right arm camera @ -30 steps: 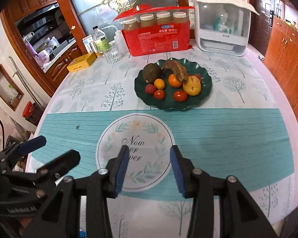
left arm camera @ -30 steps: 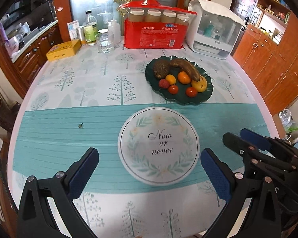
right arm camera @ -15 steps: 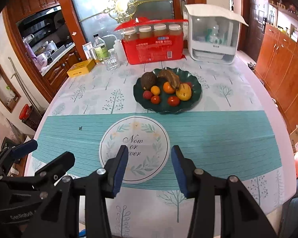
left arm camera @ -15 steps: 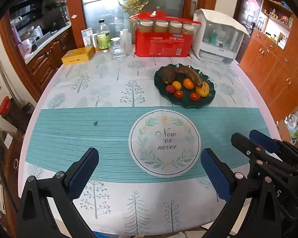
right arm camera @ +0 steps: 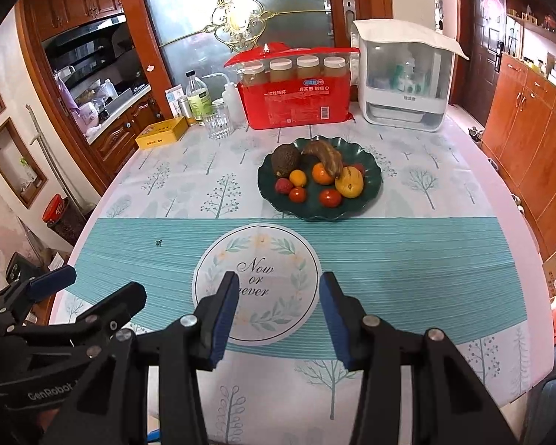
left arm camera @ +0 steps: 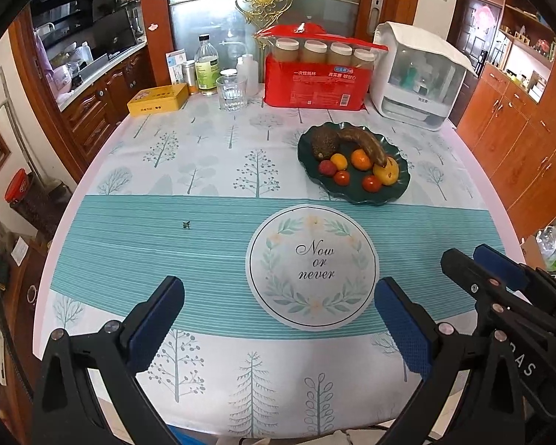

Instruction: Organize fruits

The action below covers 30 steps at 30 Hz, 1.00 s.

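A round desk (right arm camera: 444, 170) covered by a cloth printed with pale trees and a teal striped band fills both views. Toward the far half of the desk sits a dark green plate (right arm camera: 370, 189) with a wavy rim, holding all the fruit together. On the plate lie a dark brown avocado (right arm camera: 284, 159) at the back left, a brown overripe banana (right arm camera: 324, 155) curving beside it, an orange (right arm camera: 322, 173), a small yellow fruit (right arm camera: 298, 178), a pinkish-red lychee (right arm camera: 283, 186), two red tomatoes (right arm camera: 330, 197) at the front, and a yellow mango-like fruit (right arm camera: 349, 182) on the right. The banana's tip touches the yellow fruit.

Between the plate and the near edge, a printed white circle (left arm camera: 311, 267) on the cloth reads "Now or never".

The left tongs (left arm camera: 280, 311) hover above the near edge of the desk, the blue-padded jaws wide apart and holding nothing. The right tongs (right arm camera: 278, 307) hover beside them, over the printed circle, the jaws apart but narrower, also holding nothing. Both are well apart from the plate.

At the back of the desk stand a red pack of paper cups (right arm camera: 296, 92), a white cabinet with a clear front (right arm camera: 404, 78), a drinking glass (right arm camera: 218, 124), a bottle (right arm camera: 196, 96) and a yellow tin (right arm camera: 162, 132).
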Each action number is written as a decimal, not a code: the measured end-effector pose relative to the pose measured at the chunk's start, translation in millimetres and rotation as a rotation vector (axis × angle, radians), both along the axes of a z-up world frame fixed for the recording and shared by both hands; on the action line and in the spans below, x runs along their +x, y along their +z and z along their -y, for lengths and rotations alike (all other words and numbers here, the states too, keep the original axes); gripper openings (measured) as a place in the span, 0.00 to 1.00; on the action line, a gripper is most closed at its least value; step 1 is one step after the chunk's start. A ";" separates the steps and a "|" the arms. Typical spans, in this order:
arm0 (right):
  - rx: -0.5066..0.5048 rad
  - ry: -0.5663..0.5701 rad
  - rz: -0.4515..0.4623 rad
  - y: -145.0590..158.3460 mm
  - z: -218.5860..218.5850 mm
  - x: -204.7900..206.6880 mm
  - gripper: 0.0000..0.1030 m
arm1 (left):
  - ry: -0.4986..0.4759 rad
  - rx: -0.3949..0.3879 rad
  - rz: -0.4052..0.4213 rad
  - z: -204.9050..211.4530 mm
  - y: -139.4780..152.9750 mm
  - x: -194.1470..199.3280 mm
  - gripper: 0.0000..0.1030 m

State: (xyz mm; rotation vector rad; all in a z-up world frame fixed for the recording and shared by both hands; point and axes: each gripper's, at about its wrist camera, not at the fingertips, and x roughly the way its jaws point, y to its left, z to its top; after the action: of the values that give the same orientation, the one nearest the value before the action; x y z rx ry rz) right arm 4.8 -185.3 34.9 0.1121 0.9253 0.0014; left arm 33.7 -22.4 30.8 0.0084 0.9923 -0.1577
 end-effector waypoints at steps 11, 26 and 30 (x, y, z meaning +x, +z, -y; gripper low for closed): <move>-0.001 -0.004 -0.003 -3.3 6.1 -1.1 0.44 | 0.005 0.010 -0.001 5.6 -1.1 -1.0 0.99; -0.008 0.015 -0.013 -6.4 4.8 -2.6 0.44 | 0.034 0.002 -0.023 6.4 -6.7 1.8 0.99; -0.007 0.013 -0.012 -6.3 4.9 -2.7 0.44 | 0.038 0.003 -0.033 6.7 -9.1 3.3 0.99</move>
State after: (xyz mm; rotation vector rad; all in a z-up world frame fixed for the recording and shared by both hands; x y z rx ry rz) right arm 2.1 -190.2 28.7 0.0996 0.9382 0.0091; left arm 36.9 -29.0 21.7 -0.0104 1.0253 -0.1217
